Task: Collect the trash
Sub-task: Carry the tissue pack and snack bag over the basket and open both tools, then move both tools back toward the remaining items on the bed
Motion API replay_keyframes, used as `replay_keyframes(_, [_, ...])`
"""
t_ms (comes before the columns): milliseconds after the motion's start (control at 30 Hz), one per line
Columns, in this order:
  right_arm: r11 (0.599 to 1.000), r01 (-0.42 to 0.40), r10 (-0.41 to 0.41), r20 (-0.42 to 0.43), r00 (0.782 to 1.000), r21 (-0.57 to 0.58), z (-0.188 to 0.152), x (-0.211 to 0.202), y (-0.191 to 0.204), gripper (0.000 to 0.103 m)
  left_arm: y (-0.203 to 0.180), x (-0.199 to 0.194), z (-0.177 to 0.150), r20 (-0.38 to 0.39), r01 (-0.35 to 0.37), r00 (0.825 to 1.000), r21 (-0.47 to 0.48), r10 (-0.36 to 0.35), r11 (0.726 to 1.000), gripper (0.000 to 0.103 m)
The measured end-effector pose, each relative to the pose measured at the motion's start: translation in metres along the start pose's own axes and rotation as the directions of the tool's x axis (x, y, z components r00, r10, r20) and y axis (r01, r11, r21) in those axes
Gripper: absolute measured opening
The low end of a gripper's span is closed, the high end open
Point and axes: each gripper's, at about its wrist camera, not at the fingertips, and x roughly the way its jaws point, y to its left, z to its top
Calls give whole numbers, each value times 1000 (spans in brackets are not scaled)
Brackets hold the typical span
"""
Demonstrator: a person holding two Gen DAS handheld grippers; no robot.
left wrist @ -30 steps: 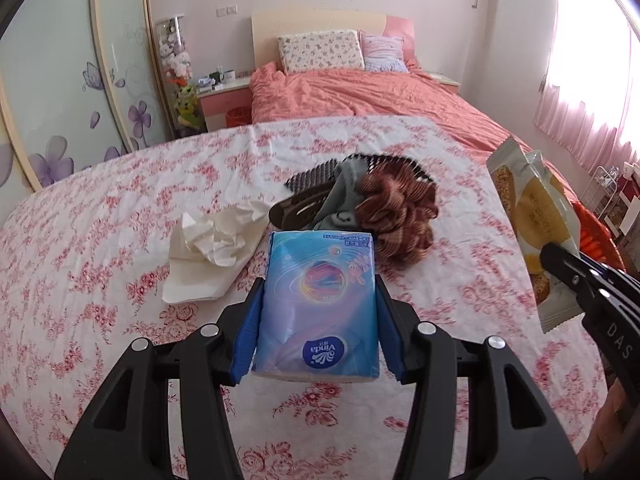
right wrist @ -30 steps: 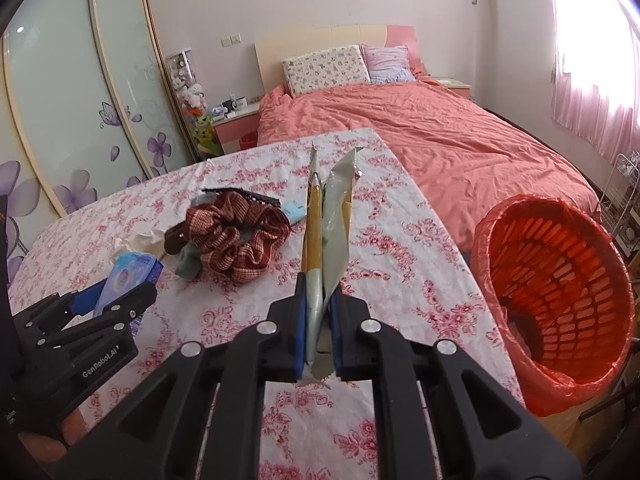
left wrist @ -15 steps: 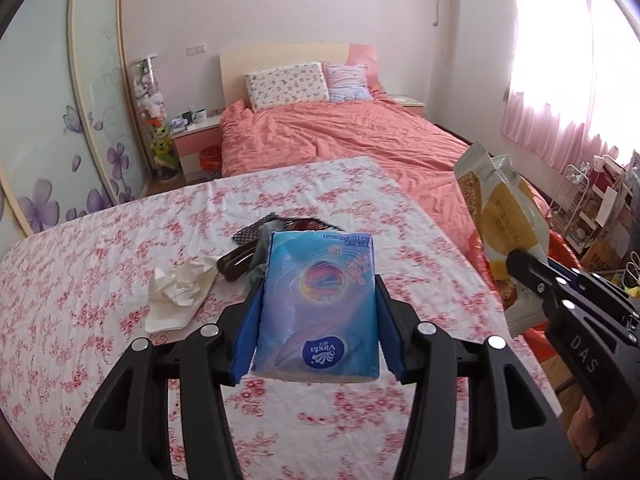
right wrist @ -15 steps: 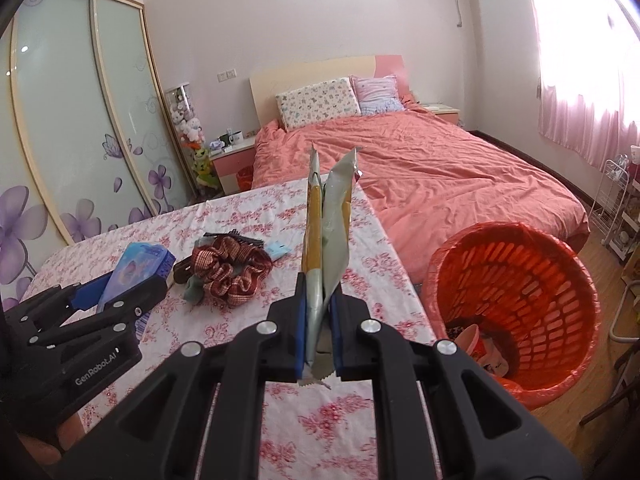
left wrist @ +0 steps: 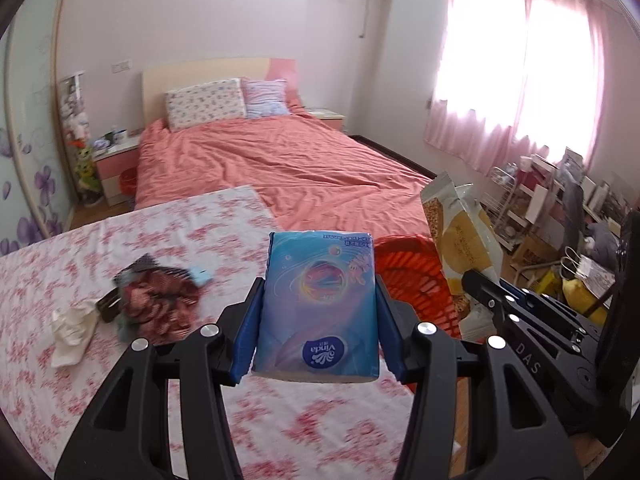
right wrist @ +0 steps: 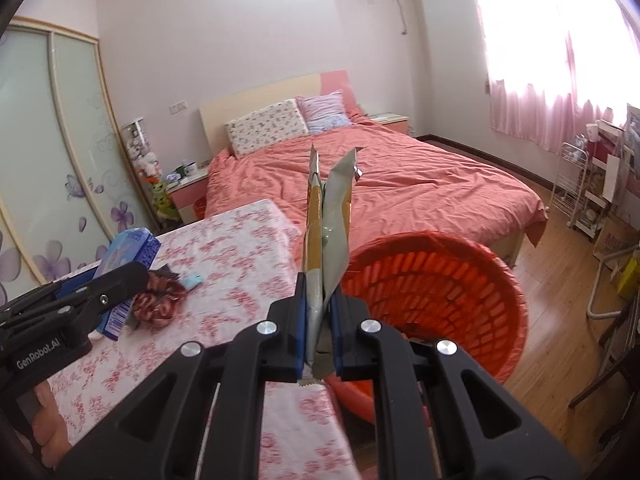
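My left gripper (left wrist: pixel 318 320) is shut on a blue Vinda tissue pack (left wrist: pixel 320 304) and holds it above the floral table, near its right edge. My right gripper (right wrist: pixel 320 322) is shut on a yellow and silver snack wrapper (right wrist: pixel 326 224), held upright beside the rim of the orange trash basket (right wrist: pixel 460 280). The wrapper (left wrist: pixel 460 240) and basket (left wrist: pixel 412 272) also show in the left wrist view. A crumpled white tissue (left wrist: pixel 74 328) lies on the table at the left. The tissue pack (right wrist: pixel 128 252) shows at the left of the right wrist view.
A red plaid scrunchie (left wrist: pixel 156 304) lies on dark items on the floral tablecloth (left wrist: pixel 200 232). A small blue piece (right wrist: pixel 191 280) lies near it. A bed with a salmon cover (left wrist: pixel 280 168) stands behind. Shelves and clutter (left wrist: pixel 560 208) stand at the right wall.
Both grippers have risen and swung right toward the orange basket, with their loads still held. The basket is now closer and the scrunchie pile has slid to the left.
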Motion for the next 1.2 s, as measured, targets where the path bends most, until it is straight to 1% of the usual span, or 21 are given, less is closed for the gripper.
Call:
replay_keyframes(200, [998,37,-37,1,999,52,3,8,-46,11,-37,36,1,-30,62,998,48,-61,997,52])
replay_keyframes(367, [994,44,-42,-20,999,104,1,25,-79,11,-63,60,0,-70,100,993,75,-95,992,52])
replay_keyframes(500, [991,46,-42,-34,999,124,1,41,-92,12,-79,80,0,-98,114,990,92,-105,989,53])
replay_keyframes(567, [991,40,-35,-40,999,130,2,50,-98,18,-86,90,1,-117,119,987,97,-108,988,53])
replay_keyframes(600, [990,48,-43,-40,998,134,3,53,-98,24,-86,93,0,-124,112,987,98,-100,989,55])
replay_keyframes(667, [988,60,-54,-45,998,139,2,62,-102,30,-86,100,-2,-138,96,987,94,-82,991,63])
replay_keyframes(700, [987,66,-59,-52,997,144,1,66,-105,36,-87,102,-3,-141,81,988,91,-67,993,70])
replay_keyframes(733, [986,72,-64,-55,996,150,0,70,-107,41,-82,103,-5,-142,63,989,85,-50,994,74])
replay_keyframes(867, [982,96,-85,-77,993,161,-9,77,-110,46,-70,101,-10,-153,27,988,69,-17,997,75])
replay_keyframes(1000, [982,123,-113,-72,991,143,-14,75,-101,56,-53,90,-13,-142,-22,989,57,30,998,76])
replay_keyframes(1133, [985,125,-119,-58,991,117,-14,69,-90,61,-27,68,-18,-118,-94,988,48,99,994,77])
replay_keyframes(1200, [988,118,-114,-51,992,100,-13,64,-79,62,-12,57,-21,-106,-125,986,37,129,991,80])
